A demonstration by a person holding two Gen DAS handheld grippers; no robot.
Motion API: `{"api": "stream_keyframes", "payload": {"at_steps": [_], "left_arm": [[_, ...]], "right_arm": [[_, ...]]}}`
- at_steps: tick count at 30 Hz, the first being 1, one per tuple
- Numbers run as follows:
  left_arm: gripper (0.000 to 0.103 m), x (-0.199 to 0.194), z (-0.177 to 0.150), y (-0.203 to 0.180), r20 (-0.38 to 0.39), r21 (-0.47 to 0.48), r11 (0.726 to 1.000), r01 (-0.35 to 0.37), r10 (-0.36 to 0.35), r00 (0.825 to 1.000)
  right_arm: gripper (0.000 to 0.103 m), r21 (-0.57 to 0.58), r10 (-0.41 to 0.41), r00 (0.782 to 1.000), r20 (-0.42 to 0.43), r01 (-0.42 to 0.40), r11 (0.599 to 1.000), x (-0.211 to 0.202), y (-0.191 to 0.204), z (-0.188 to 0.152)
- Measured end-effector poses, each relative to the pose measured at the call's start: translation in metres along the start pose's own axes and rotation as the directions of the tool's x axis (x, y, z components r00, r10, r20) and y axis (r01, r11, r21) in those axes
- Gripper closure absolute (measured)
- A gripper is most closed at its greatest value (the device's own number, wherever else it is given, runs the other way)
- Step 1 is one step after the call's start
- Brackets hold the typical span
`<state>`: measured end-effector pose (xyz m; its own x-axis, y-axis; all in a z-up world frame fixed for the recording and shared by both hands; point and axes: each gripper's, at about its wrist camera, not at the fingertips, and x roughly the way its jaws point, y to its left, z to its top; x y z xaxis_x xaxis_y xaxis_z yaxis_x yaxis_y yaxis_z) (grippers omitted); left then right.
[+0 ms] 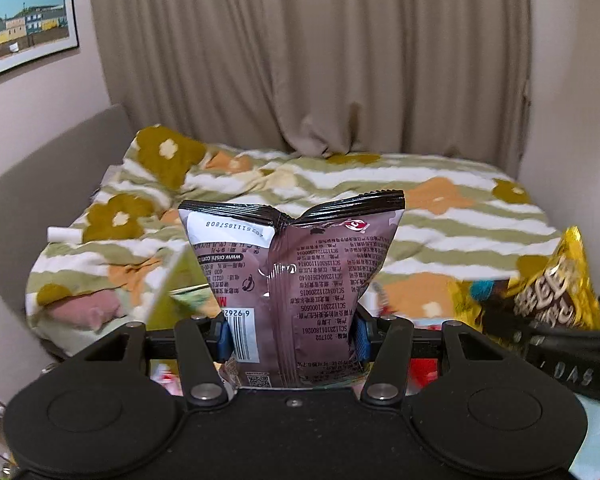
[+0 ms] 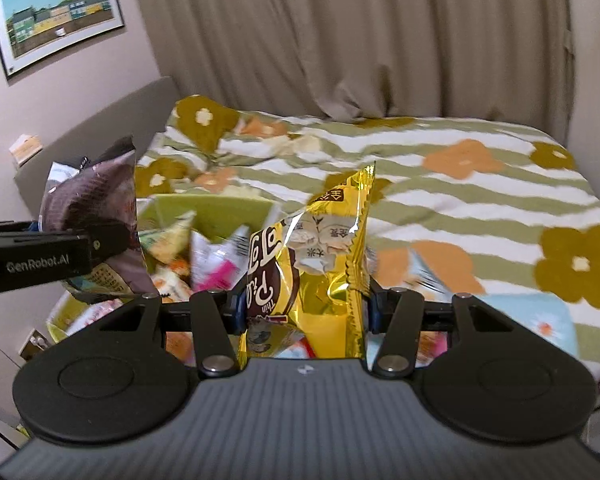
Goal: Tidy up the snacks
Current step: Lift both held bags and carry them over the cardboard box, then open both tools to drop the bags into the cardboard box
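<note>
The left gripper [image 1: 292,338] is clamped on a brown snack bag [image 1: 290,280], its blue-padded fingers [image 1: 223,336] pressing the bag's lower sides. The bag stands upright and upside down, printed back panel toward the camera and crimped seal at the top. The right gripper [image 2: 305,312] is clamped on a gold snack bag [image 2: 324,264], gripped near its lower part and tilted slightly, one corner pointing up.

In the right wrist view, the left gripper and its brown bag appear at the left edge, raised beside a green box [image 2: 212,210]. The box sits just behind the gold bag and holds a loose pile of small snack packets [image 2: 188,256]; motion blur prevents identifying them individually. In the left wrist view, the gold bag appears at the right edge.

Beyond the box lies a bed with a striped floral blanket [image 1: 440,216]. Behind it hangs a beige curtain [image 1: 300,52]. A framed picture [image 1: 20,28] hangs on the left wall.
</note>
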<state>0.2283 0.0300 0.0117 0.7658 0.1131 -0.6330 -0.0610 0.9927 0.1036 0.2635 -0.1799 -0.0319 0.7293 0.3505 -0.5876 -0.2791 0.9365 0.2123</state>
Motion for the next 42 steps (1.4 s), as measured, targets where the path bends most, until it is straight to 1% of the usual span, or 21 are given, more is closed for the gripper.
{"api": "stream_keyframes", "payload": {"at_steps": [3,7,10,13,14,15,16,17,18,19,22,28,35,39,42], "left_arm": [[0.045,0.016,0.002,0.031,-0.036,-0.002,1.0,-0.014,0.014,0.999],[0.045,0.046,0.004,0.066,-0.099,-0.003,1.0,-0.007,0.007,0.995],[0.045,0.07,0.004,0.086,-0.14,0.005,1.0,0.017,-0.016,0.99],[0.045,0.097,0.001,0.1,-0.19,0.008,0.998,0.059,-0.056,0.98],[0.043,0.104,-0.001,0.103,-0.204,0.004,0.997,0.072,-0.07,0.976],[0.029,0.111,-0.001,0.106,-0.219,-0.003,0.996,0.087,-0.086,0.972],[0.019,0.118,-0.003,0.109,-0.233,-0.008,0.994,0.105,-0.104,0.967],[0.004,0.122,-0.004,0.111,-0.24,-0.009,0.992,0.122,-0.121,0.963],[0.001,0.123,-0.006,0.113,-0.234,-0.003,0.991,0.131,-0.128,0.964],[0.001,0.122,-0.007,0.113,-0.229,0.004,0.991,0.137,-0.133,0.964],[0.001,0.123,-0.014,0.115,-0.244,0.023,0.986,0.164,-0.154,0.958],[0.001,0.116,-0.023,0.116,-0.245,0.029,0.986,0.165,-0.153,0.957],[0.001,0.108,-0.021,0.119,-0.24,0.023,0.992,0.126,-0.117,0.964],[0.001,0.11,-0.019,0.119,-0.243,0.023,0.994,0.11,-0.101,0.965],[0.001,0.113,-0.019,0.12,-0.248,0.018,0.995,0.099,-0.092,0.964]], "right_arm": [[0.036,0.017,0.017,1.0,-0.003,-0.017,1.0,0.019,0.029,0.011],[0.036,0.007,0.01,1.0,-0.006,-0.01,1.0,0.048,0.064,0.023],[0.036,0.012,-0.003,1.0,-0.015,0.003,1.0,0.066,0.086,0.027],[0.036,0.017,-0.031,0.999,-0.027,0.031,0.999,0.085,0.104,0.028],[0.036,0.024,-0.04,0.999,-0.032,0.041,0.999,0.09,0.109,0.028],[0.036,0.03,-0.049,0.998,-0.036,0.05,0.998,0.095,0.112,0.028],[0.036,0.037,-0.058,0.997,-0.04,0.06,0.998,0.099,0.115,0.027],[0.036,0.044,-0.069,0.997,-0.045,0.071,0.997,0.104,0.119,0.026],[0.036,0.052,-0.078,0.996,-0.05,0.081,0.995,0.108,0.121,0.026],[0.036,0.058,-0.086,0.995,-0.056,0.089,0.994,0.109,0.123,0.025],[0.036,0.061,-0.111,0.991,-0.072,0.116,0.991,0.113,0.126,0.022],[0.035,0.031,-0.123,0.987,-0.102,0.127,0.991,0.12,0.128,0.024],[0.035,0.013,-0.075,0.99,-0.119,0.077,0.997,0.131,0.131,0.034],[0.035,0.005,-0.05,0.988,-0.144,0.051,0.999,0.145,0.134,0.038],[0.03,0.008,-0.03,0.986,-0.163,0.032,0.999,0.157,0.135,0.039]]}}
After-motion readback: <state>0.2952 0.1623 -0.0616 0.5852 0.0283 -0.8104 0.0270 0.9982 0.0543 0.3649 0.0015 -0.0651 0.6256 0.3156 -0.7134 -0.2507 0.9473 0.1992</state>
